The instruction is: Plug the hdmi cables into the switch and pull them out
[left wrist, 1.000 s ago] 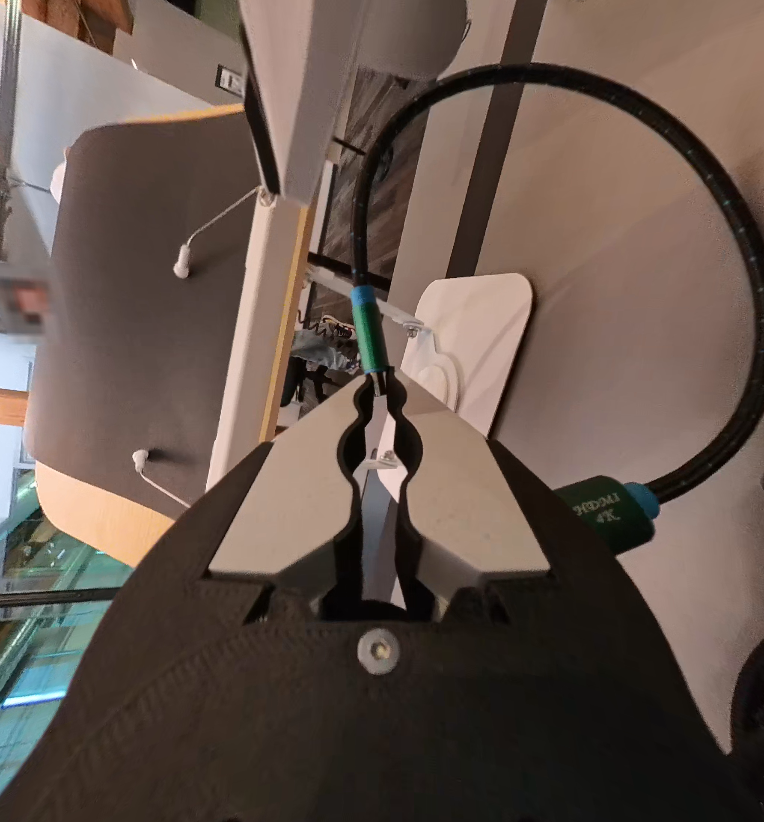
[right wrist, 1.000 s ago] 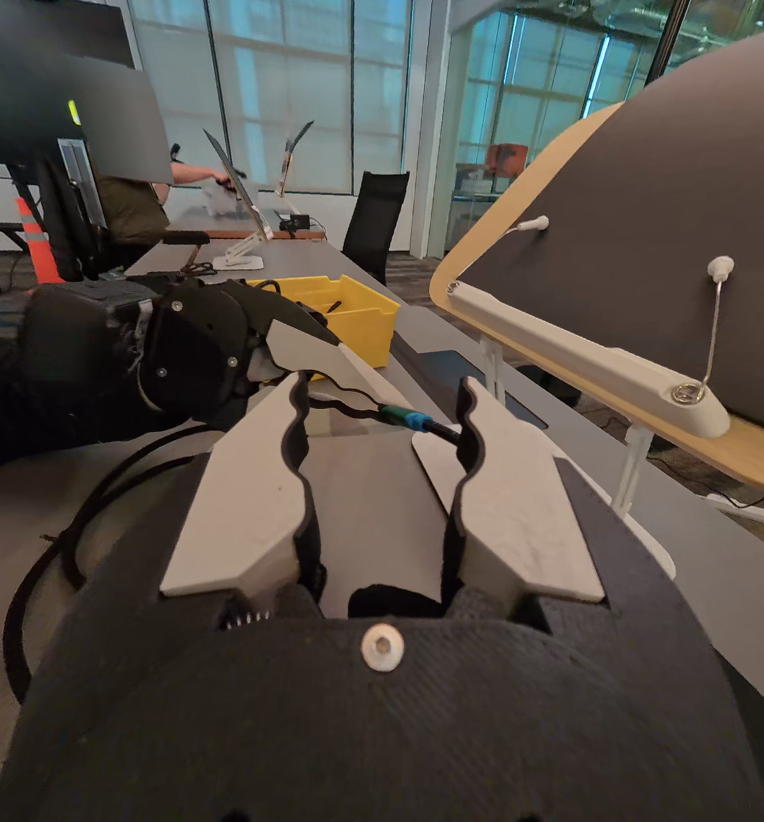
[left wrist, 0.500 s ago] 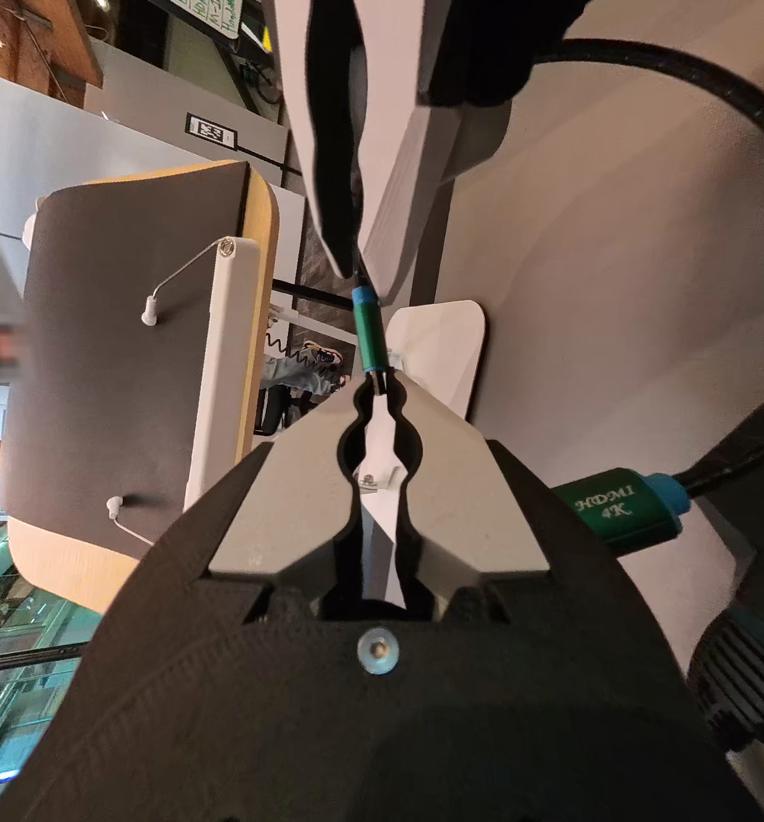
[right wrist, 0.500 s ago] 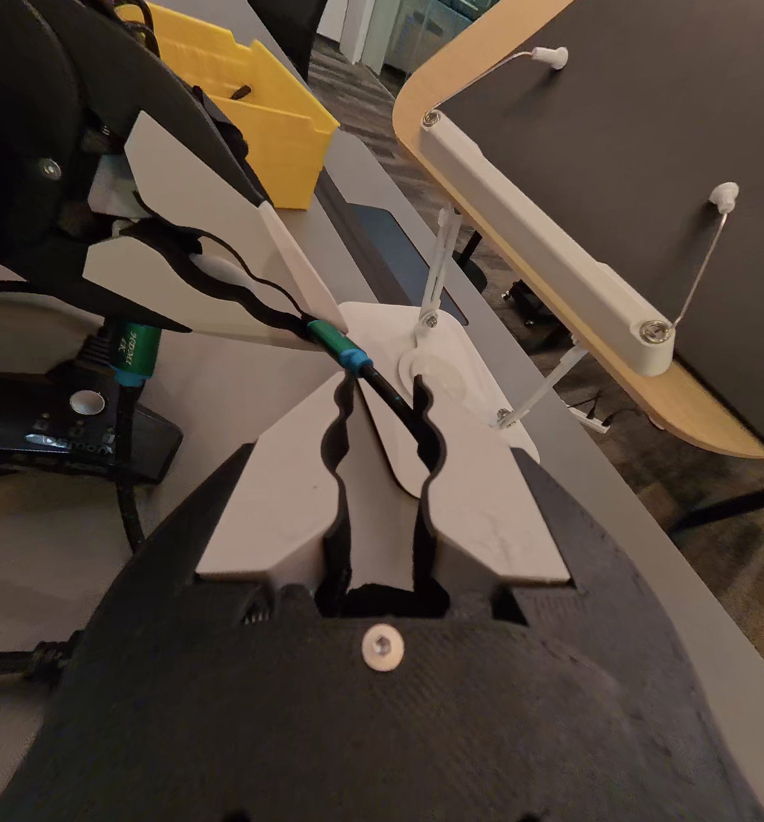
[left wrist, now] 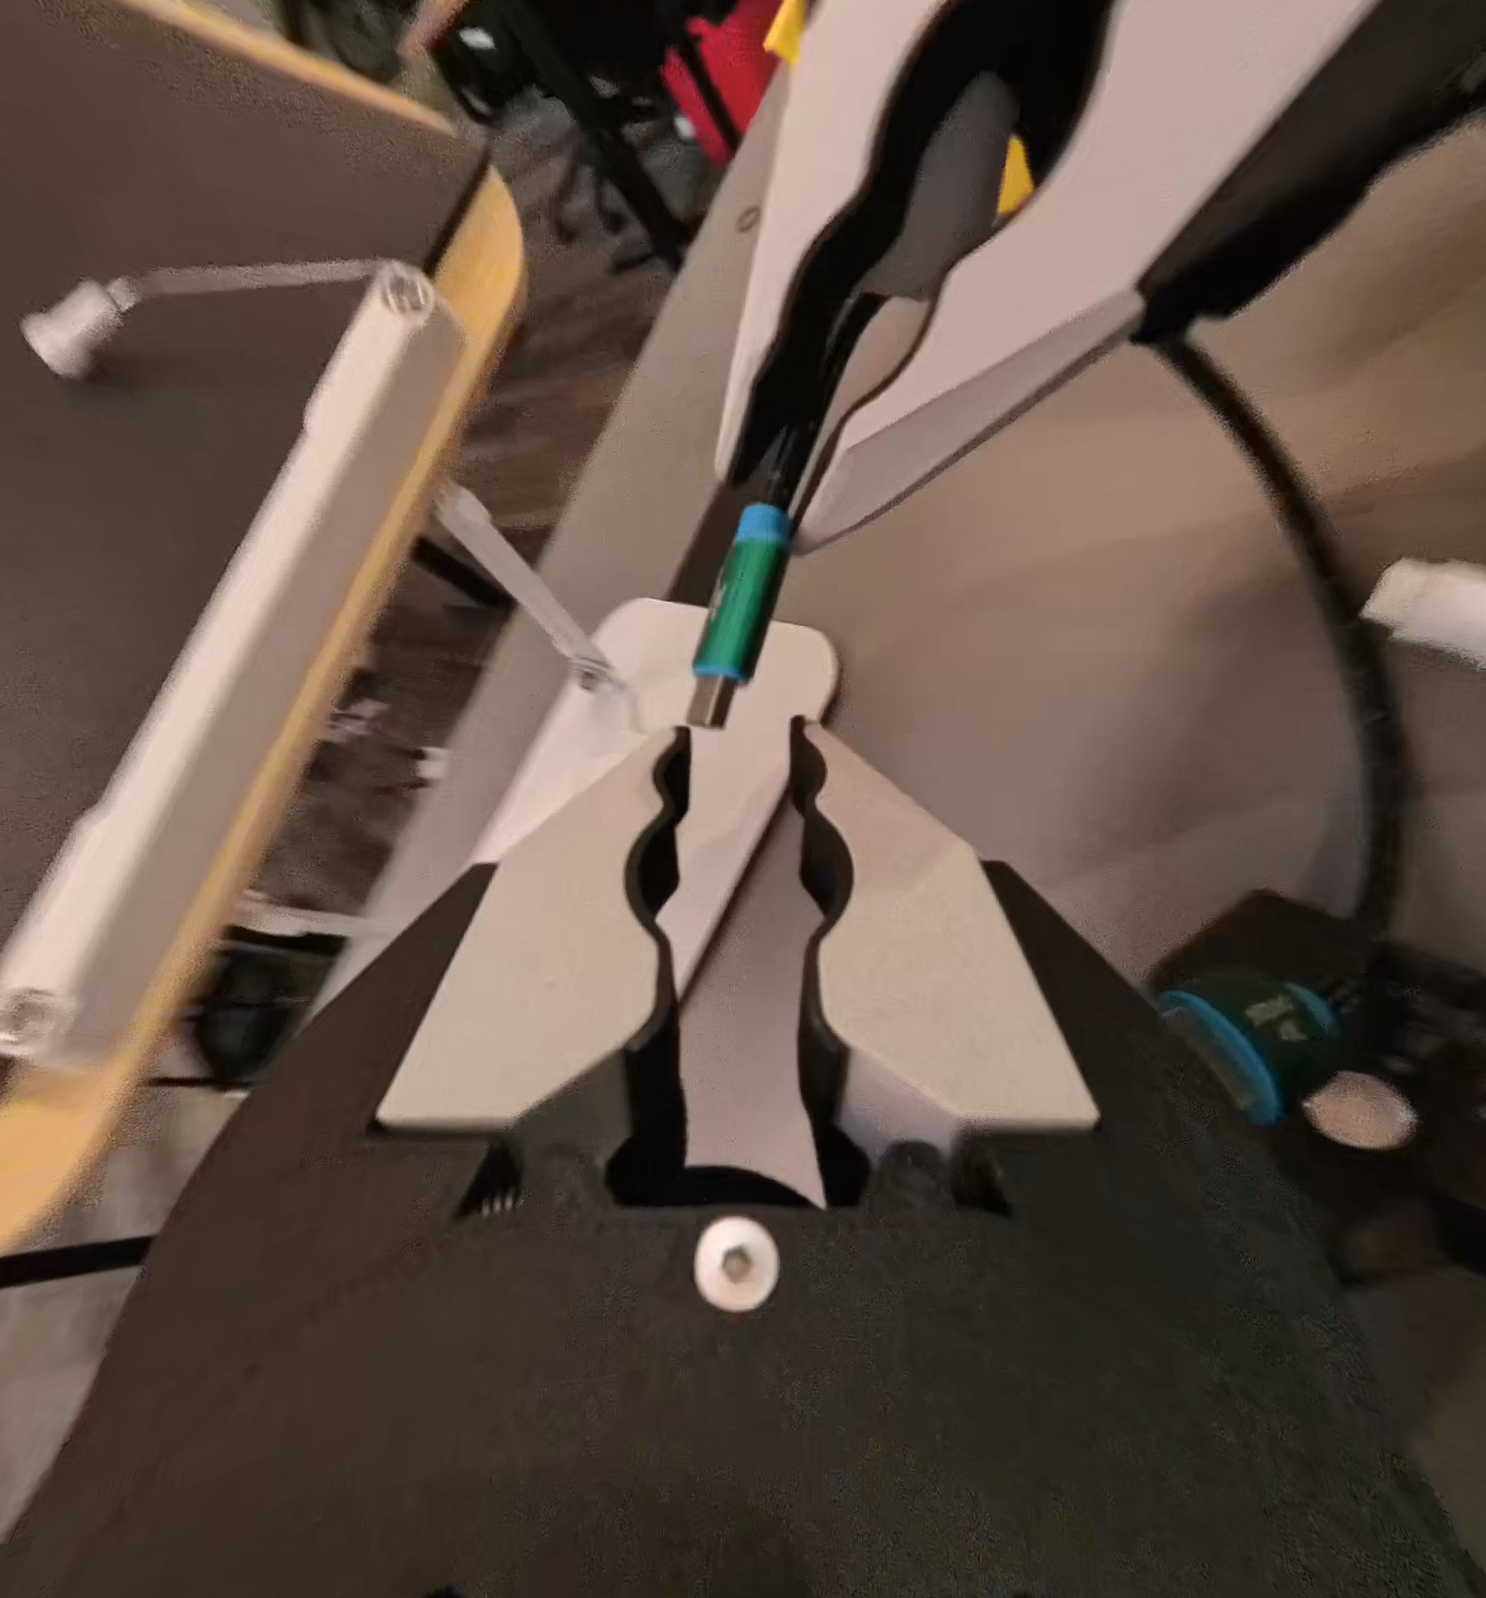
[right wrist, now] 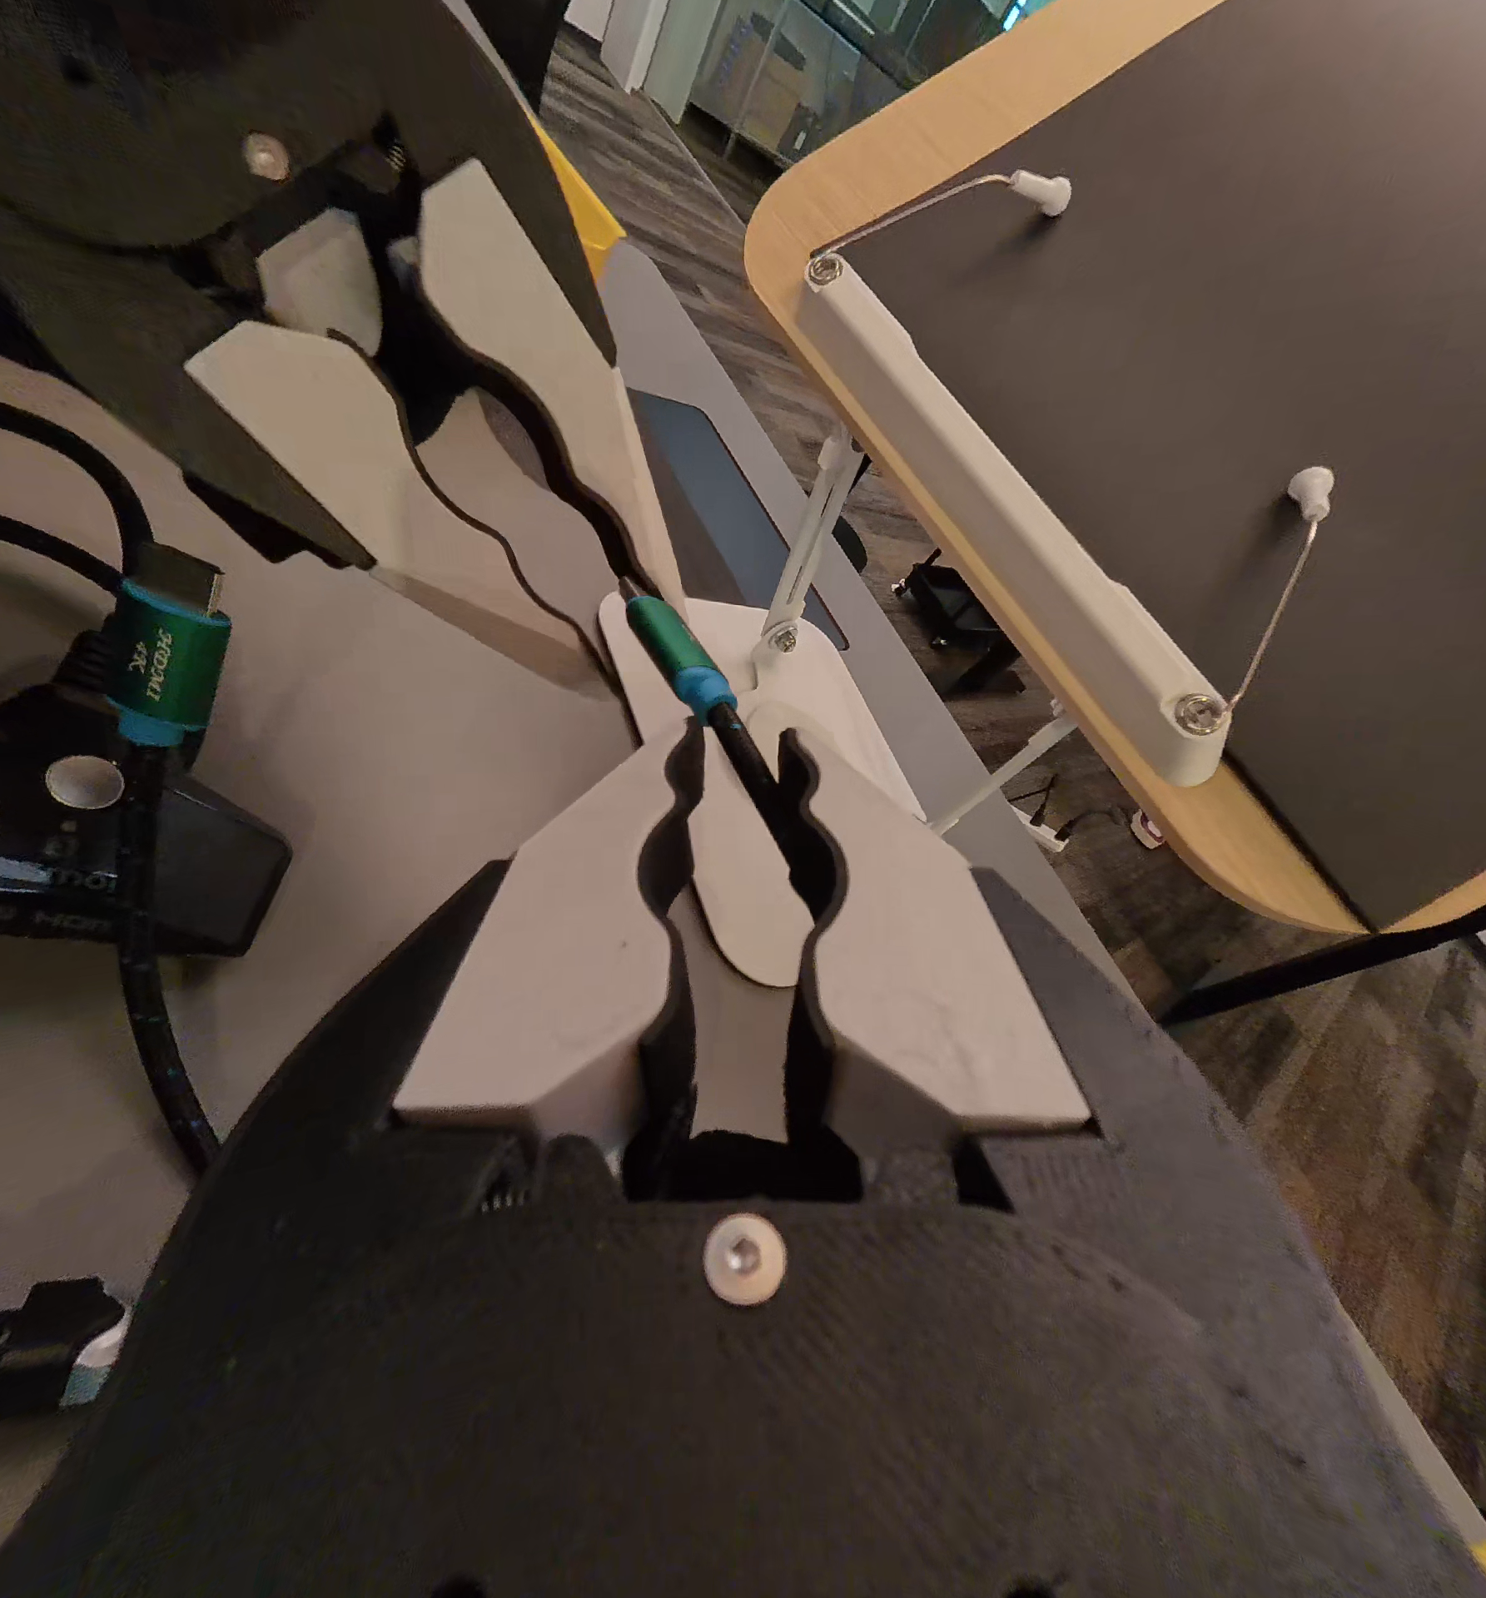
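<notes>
Above the grey desk (right wrist: 393,744), the right gripper (right wrist: 739,744) has its jaws clenched on the black cable (right wrist: 752,783) just behind the green plug (left wrist: 737,610). Facing it, the left gripper (left wrist: 739,735) has its jaws parted, plug tip just beyond them. Left sits the black switch (right wrist: 203,873).

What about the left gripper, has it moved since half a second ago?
Yes: left gripper opened, backing off the green plug, which stays over the white stand base, held by the right gripper.
</notes>
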A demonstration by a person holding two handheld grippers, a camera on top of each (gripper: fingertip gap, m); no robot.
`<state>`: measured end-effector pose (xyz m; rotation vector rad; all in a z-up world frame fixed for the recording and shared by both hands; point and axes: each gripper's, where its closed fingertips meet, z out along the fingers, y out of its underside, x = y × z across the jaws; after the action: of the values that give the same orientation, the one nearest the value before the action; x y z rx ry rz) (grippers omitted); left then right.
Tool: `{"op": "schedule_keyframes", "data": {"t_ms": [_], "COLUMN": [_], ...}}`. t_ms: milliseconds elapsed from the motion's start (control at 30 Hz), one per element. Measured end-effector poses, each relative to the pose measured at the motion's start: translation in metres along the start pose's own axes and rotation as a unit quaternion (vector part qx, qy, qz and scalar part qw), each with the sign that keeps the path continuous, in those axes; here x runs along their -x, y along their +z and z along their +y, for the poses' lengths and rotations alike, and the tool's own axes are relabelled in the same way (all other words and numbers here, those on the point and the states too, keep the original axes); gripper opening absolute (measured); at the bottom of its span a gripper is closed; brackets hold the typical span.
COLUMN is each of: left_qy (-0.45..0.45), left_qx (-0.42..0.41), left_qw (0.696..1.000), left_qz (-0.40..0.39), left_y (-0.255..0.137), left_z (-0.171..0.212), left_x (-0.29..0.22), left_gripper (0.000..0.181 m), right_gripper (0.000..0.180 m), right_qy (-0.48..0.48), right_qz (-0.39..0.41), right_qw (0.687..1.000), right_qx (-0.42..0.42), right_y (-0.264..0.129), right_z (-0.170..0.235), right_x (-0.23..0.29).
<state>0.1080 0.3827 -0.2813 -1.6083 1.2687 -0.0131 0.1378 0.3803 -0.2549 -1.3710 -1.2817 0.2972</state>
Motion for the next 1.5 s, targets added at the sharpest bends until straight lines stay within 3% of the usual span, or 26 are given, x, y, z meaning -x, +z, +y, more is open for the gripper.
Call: {"op": "schedule_keyframes", "data": {"t_ms": [100, 300, 500, 667, 833, 933, 1167, 1300, 1500], "left_qy": [-0.159, -0.402, -0.494, -0.537, -0.530, -0.502, -0.433, -0.398, -0.368], "left_qx": [-0.034, -0.149, -0.181, -0.206, -0.213, -0.213, -0.203, -0.195, -0.184], "left_qw": [0.980, 0.851, 0.754, 0.715, 0.723, 0.749, 0.800, 0.817, 0.832], "left_qz": [0.113, 0.304, 0.393, 0.397, 0.390, 0.377, 0.364, 0.369, 0.371], "left_y": [-0.005, -0.032, -0.043, -0.042, -0.043, -0.043, -0.044, -0.048, -0.050], "left_z": [-0.004, -0.033, -0.044, -0.041, -0.041, -0.041, -0.040, -0.038, -0.038], "left_x": [-0.008, -0.007, -0.010, 0.000, 0.001, 0.000, -0.010, -0.016, -0.022], "left_gripper": [0.040, 0.052, 0.052, 0.021, 0.017, 0.016, 0.016, 0.014, 0.012], "right_gripper": [0.010, 0.010, 0.010, 0.009, 0.009, 0.010, 0.029, 0.029, 0.032], "right_qy": [0.000, -0.030, -0.065, -0.104, -0.111, -0.083, -0.006, 0.031, -0.011], "right_qz": [0.002, 0.003, 0.020, 0.043, 0.050, 0.039, -0.045, -0.096, -0.096], "right_qw": [1.000, 0.999, 0.997, 0.993, 0.992, 0.995, 0.995, 0.988, 0.989], "right_qx": [-0.018, -0.022, -0.021, -0.022, -0.028, -0.043, -0.091, -0.118, -0.108], "right_y": [-0.003, -0.001, 0.003, 0.003, 0.003, 0.002, 0.002, -0.002, -0.004], "right_z": [-0.008, -0.016, -0.023, -0.030, -0.033, -0.033, -0.040, -0.044, -0.044], "right_x": [-0.001, 0.007, 0.011, 0.012, 0.011, 0.010, 0.025, 0.034, 0.039]}}
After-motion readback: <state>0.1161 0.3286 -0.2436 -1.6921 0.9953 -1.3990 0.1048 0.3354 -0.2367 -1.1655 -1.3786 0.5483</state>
